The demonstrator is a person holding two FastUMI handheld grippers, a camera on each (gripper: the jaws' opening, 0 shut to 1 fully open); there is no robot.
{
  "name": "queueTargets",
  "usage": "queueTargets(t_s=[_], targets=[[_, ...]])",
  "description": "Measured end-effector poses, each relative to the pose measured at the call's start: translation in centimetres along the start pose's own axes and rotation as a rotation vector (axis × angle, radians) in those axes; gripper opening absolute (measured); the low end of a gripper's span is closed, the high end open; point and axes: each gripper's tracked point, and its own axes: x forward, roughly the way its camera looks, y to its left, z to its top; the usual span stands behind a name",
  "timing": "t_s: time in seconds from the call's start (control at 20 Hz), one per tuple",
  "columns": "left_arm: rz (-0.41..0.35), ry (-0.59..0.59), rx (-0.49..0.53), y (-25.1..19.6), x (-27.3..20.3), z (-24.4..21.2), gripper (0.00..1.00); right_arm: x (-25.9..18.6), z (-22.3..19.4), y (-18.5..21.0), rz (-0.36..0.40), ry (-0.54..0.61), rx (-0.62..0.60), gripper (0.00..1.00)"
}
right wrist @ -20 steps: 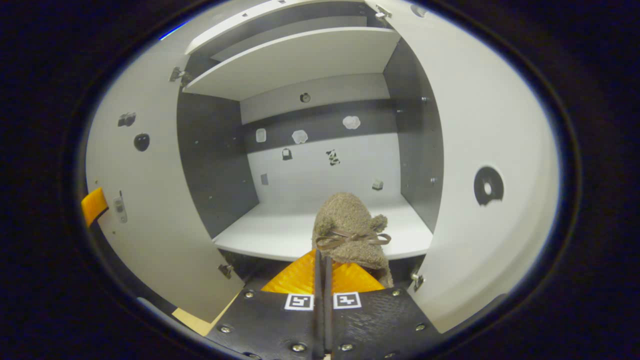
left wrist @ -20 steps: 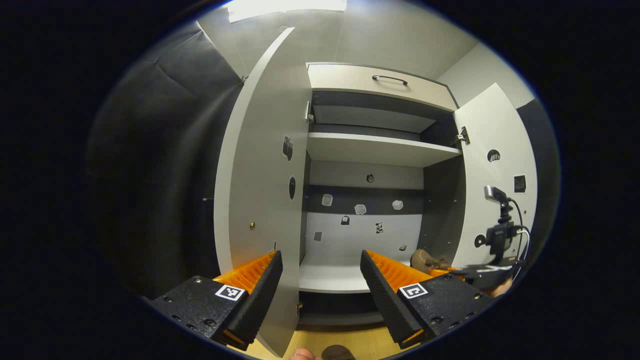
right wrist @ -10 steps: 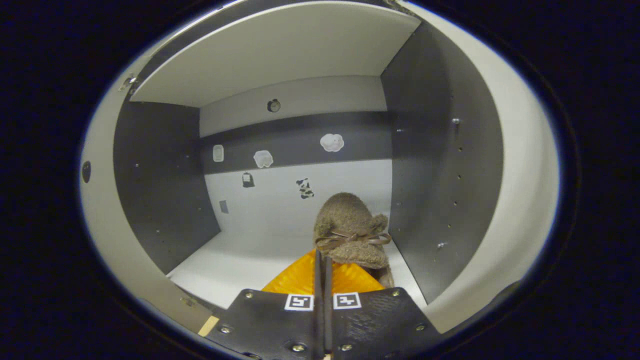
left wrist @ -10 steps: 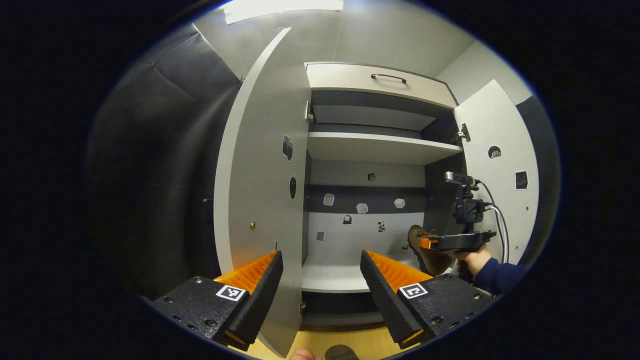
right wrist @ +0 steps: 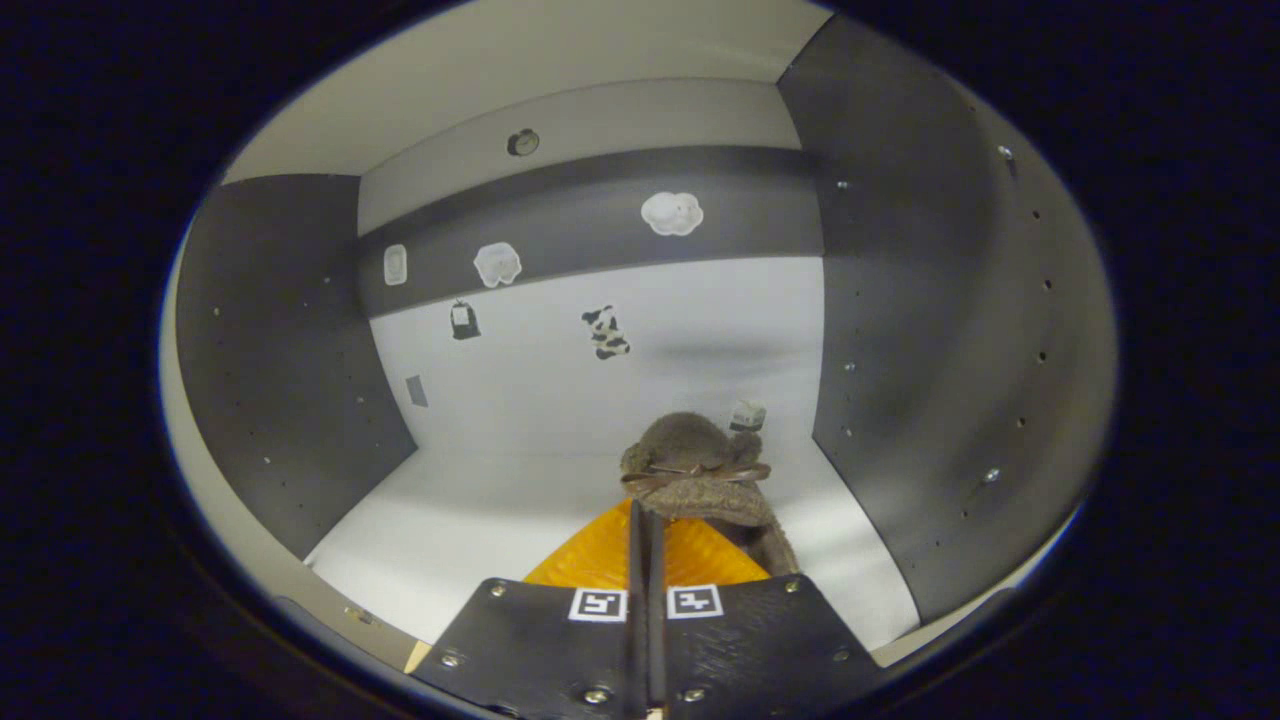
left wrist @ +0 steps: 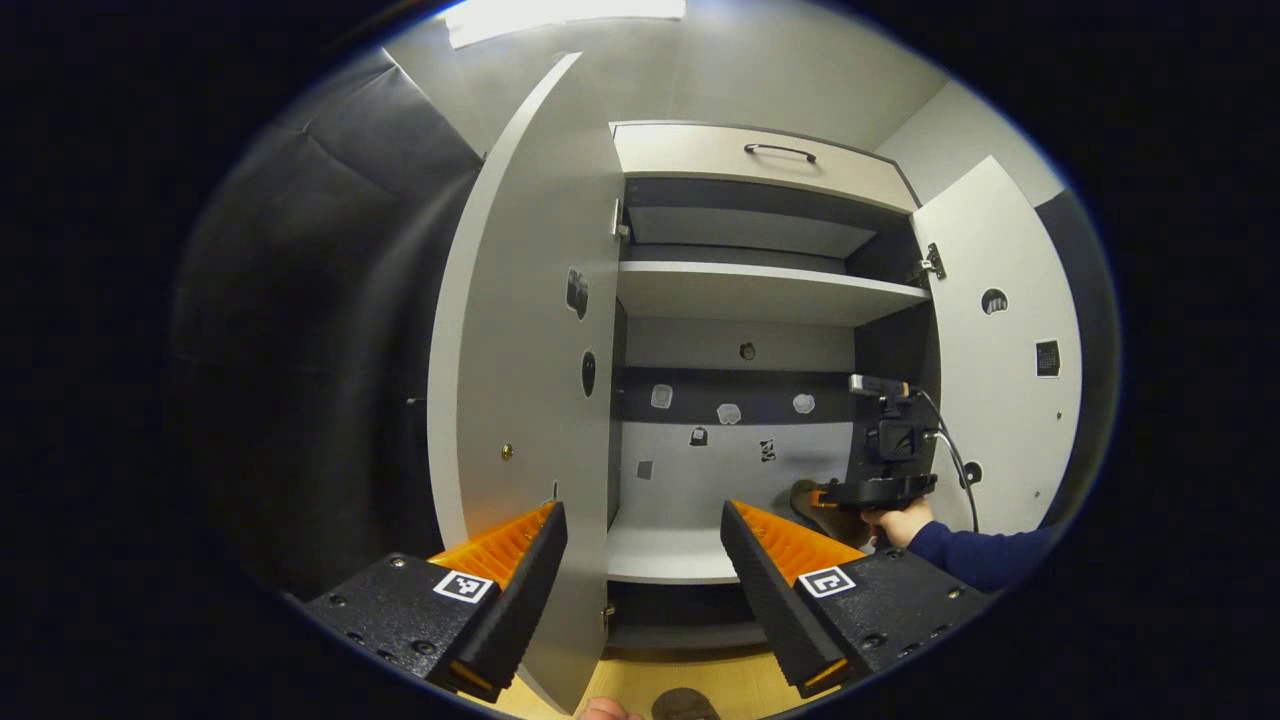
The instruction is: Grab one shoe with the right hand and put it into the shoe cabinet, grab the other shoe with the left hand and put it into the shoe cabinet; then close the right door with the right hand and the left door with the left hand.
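My right gripper (right wrist: 640,520) jaws pinch the shoe (right wrist: 700,475), toe pointing toward the cabinet shelf's (right wrist: 480,520) back-right corner, hovering just above.

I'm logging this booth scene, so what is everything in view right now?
Shoe cabinet: one, white and grey, both doors open.
Left door: one, white, swung wide.
Right door: one, white, open.
Shoe: one, fuzzy brown with bow, over the bottom shelf's right side.
Stickers: several, pale and dark, back wall.
Floor: wooden.
Right gripper: shut on the shoe.
Left gripper: open, outside.
Hand: one, blue sleeve.
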Motion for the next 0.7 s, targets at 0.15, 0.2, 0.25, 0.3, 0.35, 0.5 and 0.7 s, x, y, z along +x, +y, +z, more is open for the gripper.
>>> queueTargets(t_s=[0.15,0.2,0.25,0.3,0.35,0.5,0.7], targets=[[0.002,0.004,0.005,0.0,0.0,-0.1,0.95,0.3,-0.6,0.3,-0.014,0.014,-0.013,0.01],[0.001,0.004,0.004,0.1,0.0,0.0,0.95,0.3,-0.6,0.4,-0.010,0.018,-0.010,0.04],[0.000,0.004,0.003,0.0,0.0,-0.1,0.95,0.0,-0.7,0.6,-0.007,0.021,-0.006,0.06],[-0.002,0.005,0.001,0.0,0.0,-0.1,0.95,-0.4,-0.6,0.7,-0.003,0.025,-0.007,0.15],[-0.003,0.007,0.000,0.0,-0.1,-0.1,0.95,-0.8,-0.5,1.1,0.014,0.024,-0.005,0.15],[-0.008,0.012,-0.008,-0.1,-0.2,0.0,0.95,-2.7,-0.7,1.2,0.025,0.032,-0.020,0.68],[-0.029,0.030,-0.030,-0.7,-0.1,-0.4,0.99,-7.2,0.5,1.4,0.031,-0.020,-0.048,0.68]])
